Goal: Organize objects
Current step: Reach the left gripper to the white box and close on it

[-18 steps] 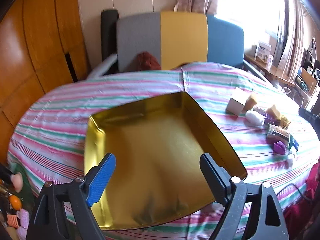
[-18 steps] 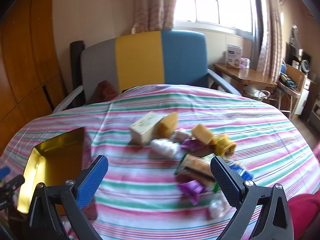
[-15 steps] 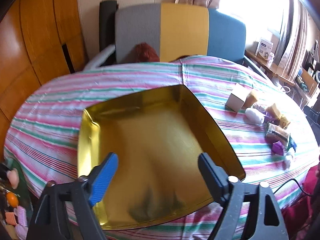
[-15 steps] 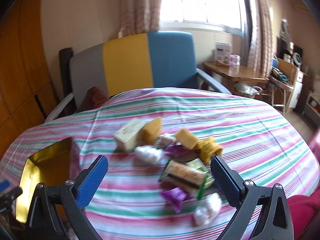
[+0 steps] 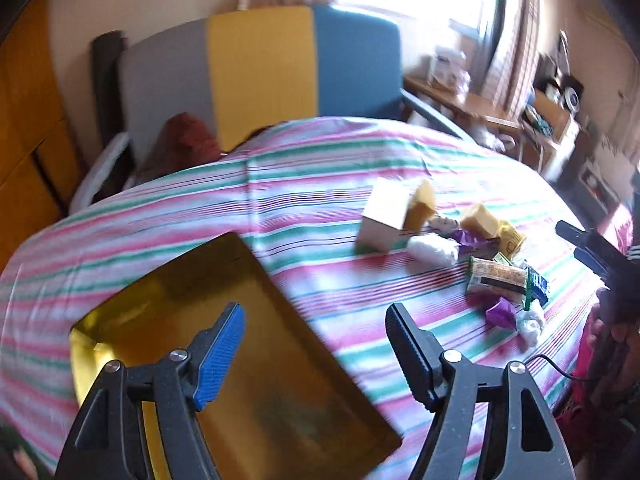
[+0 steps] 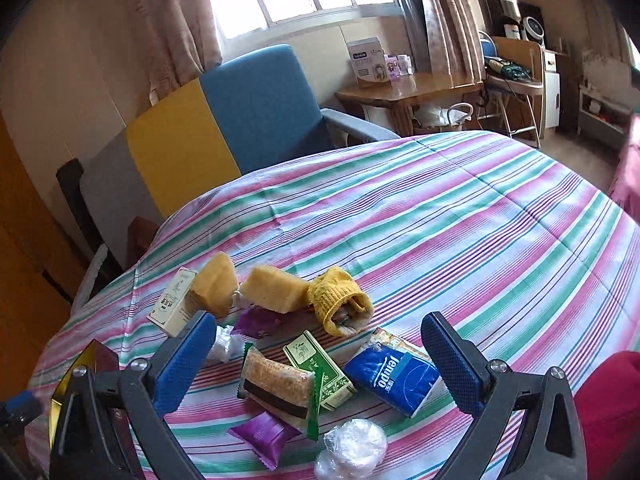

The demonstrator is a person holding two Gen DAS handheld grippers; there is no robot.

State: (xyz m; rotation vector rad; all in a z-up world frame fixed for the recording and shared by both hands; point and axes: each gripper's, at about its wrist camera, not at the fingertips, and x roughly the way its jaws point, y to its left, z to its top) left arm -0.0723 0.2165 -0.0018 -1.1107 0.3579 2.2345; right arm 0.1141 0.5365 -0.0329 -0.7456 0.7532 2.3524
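Note:
A gold tray (image 5: 168, 304) lies on the striped tablecloth (image 5: 320, 176); its corner shows in the right wrist view (image 6: 86, 354). My left gripper (image 5: 316, 336) is open and empty over the tray's right edge. My right gripper (image 6: 320, 354) is open and empty, above a pile of small things: a cracker pack (image 6: 276, 386), a green packet (image 6: 320, 368), a blue tissue pack (image 6: 394, 376), a purple sachet (image 6: 262, 434), a clear wrapped ball (image 6: 354, 448), a yellow knitted sock (image 6: 340, 300), two sponges (image 6: 276, 288) and a cream box (image 6: 174, 304).
A grey, yellow and blue armchair (image 5: 260, 76) stands behind the table. A wooden desk (image 6: 412, 88) with a box is at the back right. The same pile (image 5: 496, 276) lies to the right of the tray in the left wrist view.
Both grippers have swung to the right. The tray has slid left in the left view. The right gripper has moved closer over the pile. Both stay open.

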